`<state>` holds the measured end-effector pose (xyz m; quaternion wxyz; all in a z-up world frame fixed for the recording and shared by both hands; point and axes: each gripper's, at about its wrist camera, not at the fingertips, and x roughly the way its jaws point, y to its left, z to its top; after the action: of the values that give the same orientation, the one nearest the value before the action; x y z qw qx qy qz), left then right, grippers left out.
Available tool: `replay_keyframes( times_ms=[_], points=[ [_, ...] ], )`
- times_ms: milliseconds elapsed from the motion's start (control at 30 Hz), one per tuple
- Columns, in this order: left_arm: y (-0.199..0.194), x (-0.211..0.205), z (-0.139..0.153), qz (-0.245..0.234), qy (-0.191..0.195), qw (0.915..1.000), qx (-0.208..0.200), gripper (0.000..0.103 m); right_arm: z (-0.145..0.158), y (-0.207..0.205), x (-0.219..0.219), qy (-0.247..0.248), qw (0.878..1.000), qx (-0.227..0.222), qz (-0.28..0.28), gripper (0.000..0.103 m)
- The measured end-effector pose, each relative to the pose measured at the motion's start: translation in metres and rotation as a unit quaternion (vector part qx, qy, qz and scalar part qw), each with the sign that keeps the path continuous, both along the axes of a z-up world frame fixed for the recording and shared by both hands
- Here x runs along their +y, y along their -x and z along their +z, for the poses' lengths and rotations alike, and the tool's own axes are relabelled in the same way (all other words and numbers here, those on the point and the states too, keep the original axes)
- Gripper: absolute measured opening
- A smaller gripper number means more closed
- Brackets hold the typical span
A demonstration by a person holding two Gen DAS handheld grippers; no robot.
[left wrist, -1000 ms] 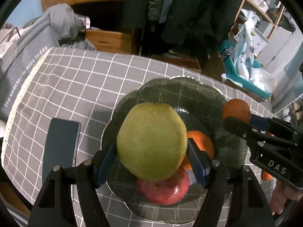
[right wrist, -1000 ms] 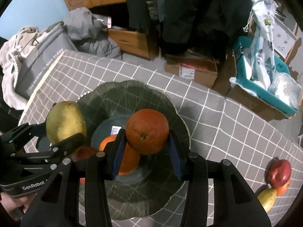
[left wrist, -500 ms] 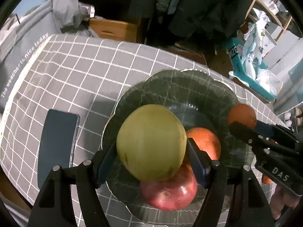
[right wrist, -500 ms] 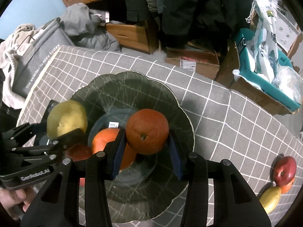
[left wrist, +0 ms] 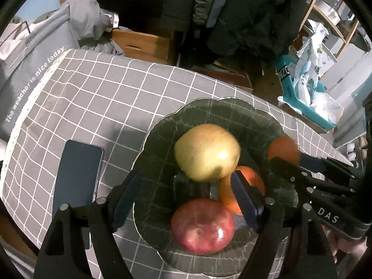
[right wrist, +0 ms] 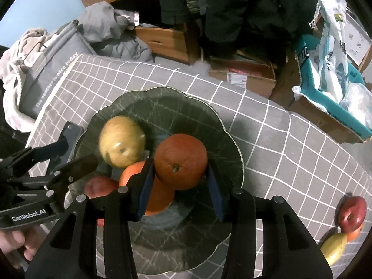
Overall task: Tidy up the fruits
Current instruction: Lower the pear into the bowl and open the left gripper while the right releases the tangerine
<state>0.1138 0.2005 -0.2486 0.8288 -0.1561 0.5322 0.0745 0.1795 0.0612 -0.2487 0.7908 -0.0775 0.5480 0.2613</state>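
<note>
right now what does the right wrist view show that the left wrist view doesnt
Only the right wrist view: spare fruit at the table's right edge, a red apple and a yellow fruit, plus the left gripper from outside.

Only the left wrist view: the whole dark phone lying beside the plate.

Both: the dark scalloped plate with the yellow-green pear, oranges and a red apple, and both grippers' jaws just opening.
</note>
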Motion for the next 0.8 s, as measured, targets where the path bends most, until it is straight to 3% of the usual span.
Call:
replay_keyframes(
  times_ms=[100, 533, 633, 800],
  points=[
    [0.002, 0.000, 0.005, 0.001, -0.002, 1.0000, -0.004, 0.080, 0.009, 0.002, 0.000, -0.010, 1.000, -0.014, 0.003, 0.069],
    [0.010, -0.010, 0.032, -0.006, -0.001, 0.9995, -0.031, 0.081, 0.045, 0.006, -0.025, -0.006, 0.998, -0.058, -0.027, 0.069],
    [0.013, -0.016, 0.041, -0.010, -0.003, 0.9991, -0.040, 0.087, 0.055, 0.010, -0.033, 0.004, 0.997, -0.076, -0.032, 0.069],
    [0.017, -0.029, 0.058, -0.022, -0.002, 0.9982, -0.056, 0.088, 0.072, 0.019, -0.048, 0.013, 0.994, -0.100, -0.038, 0.069]
  ],
)
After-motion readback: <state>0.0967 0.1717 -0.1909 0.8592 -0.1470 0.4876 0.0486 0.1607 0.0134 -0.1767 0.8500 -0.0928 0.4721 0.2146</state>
